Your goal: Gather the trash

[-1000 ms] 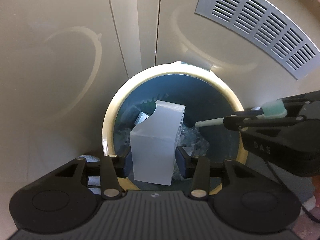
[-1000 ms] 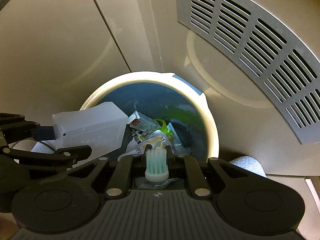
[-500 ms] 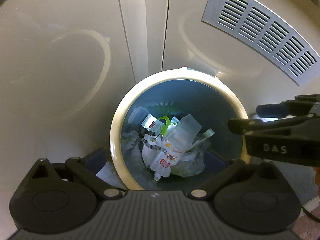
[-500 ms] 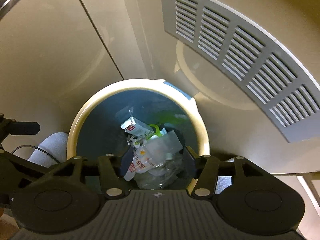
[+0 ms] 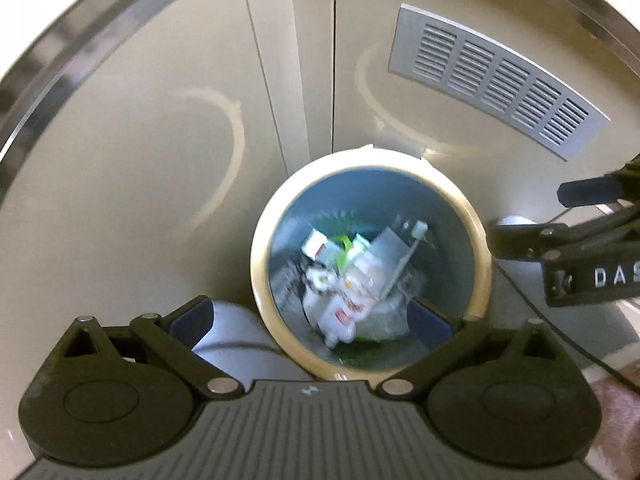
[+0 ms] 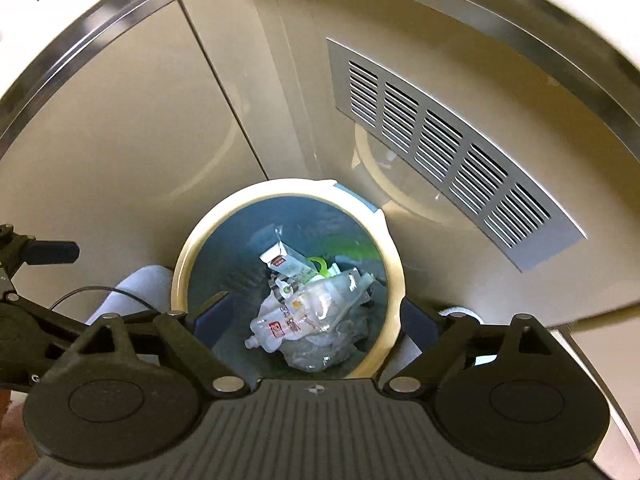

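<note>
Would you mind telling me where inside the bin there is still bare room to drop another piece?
The bin is bare along its far blue wall and left side, bordering the cream rim. Wrappers, a pouch and a toothbrush crowd the middle, near and right.

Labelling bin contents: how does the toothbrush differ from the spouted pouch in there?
The toothbrush is a thin, stiff, pale stick; the pouch is wide, flat and crumpled. The toothbrush looks plain; the pouch carries red print. The toothbrush slants across the heap with its head toward the wall; the pouch lies spread out with its spout toward the camera. Both sit inside the bin, on top of the other trash.
</note>
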Available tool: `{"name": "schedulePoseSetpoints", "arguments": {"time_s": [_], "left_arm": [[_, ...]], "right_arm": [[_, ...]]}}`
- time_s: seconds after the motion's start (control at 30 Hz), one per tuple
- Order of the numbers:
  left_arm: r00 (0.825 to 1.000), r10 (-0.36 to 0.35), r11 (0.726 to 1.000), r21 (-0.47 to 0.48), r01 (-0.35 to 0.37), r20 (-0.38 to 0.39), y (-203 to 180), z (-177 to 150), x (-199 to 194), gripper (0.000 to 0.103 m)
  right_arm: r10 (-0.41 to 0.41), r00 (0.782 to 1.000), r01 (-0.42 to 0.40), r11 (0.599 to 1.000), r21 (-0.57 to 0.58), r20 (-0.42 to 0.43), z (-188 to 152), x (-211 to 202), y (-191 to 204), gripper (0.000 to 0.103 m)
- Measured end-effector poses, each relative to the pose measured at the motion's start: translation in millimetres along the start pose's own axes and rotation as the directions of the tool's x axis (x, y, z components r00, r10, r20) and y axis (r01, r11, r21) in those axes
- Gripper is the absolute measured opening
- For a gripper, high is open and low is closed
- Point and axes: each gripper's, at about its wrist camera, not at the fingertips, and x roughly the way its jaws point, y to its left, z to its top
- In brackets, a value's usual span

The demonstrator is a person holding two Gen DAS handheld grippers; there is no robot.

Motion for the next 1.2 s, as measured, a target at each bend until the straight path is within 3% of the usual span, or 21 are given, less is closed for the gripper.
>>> {"name": "schedulePoseSetpoints", "arguments": {"time_s": [0.23, 0.7, 0.83, 1.0, 1.13, 1.2], "left_arm": [[0.997, 0.004, 0.998, -0.055, -0.008, -0.080, -3, -10, 6, 0.103], [0.987, 0.022, 0.988, -0.145, -0.046, -0.161, 7, -11, 24, 0.103], [0.977, 0.065, 0.985, -0.142, -0.094, -0.202, 5, -8, 35, 0.103], [0.976, 0.039, 0.986, -0.152, -0.073, -0.216, 9, -8, 42, 0.103], [0.971, 0.126, 0.986, -0.085, -0.145, -0.201, -1, -7, 43, 0.103], [0.974, 0.128, 0.987, -0.070, -0.143, -0.188, -4, -8, 43, 0.103]], "right_arm": [[-0.041, 0.999, 0.041, 0.999, -0.020, -0.015, -20, -5, 7, 0.093], [-0.122, 0.990, 0.115, 0.988, -0.101, -0.069, -33, 12, 19, 0.094], [-0.123, 0.990, 0.114, 0.986, -0.125, -0.071, -34, 13, 22, 0.094], [-0.137, 0.987, 0.127, 0.984, -0.122, -0.081, -34, 16, 21, 0.094], [-0.140, 0.985, 0.129, 0.985, -0.112, -0.099, -35, 20, 18, 0.094], [-0.141, 0.985, 0.129, 0.985, -0.111, -0.101, -36, 21, 17, 0.094]]}}
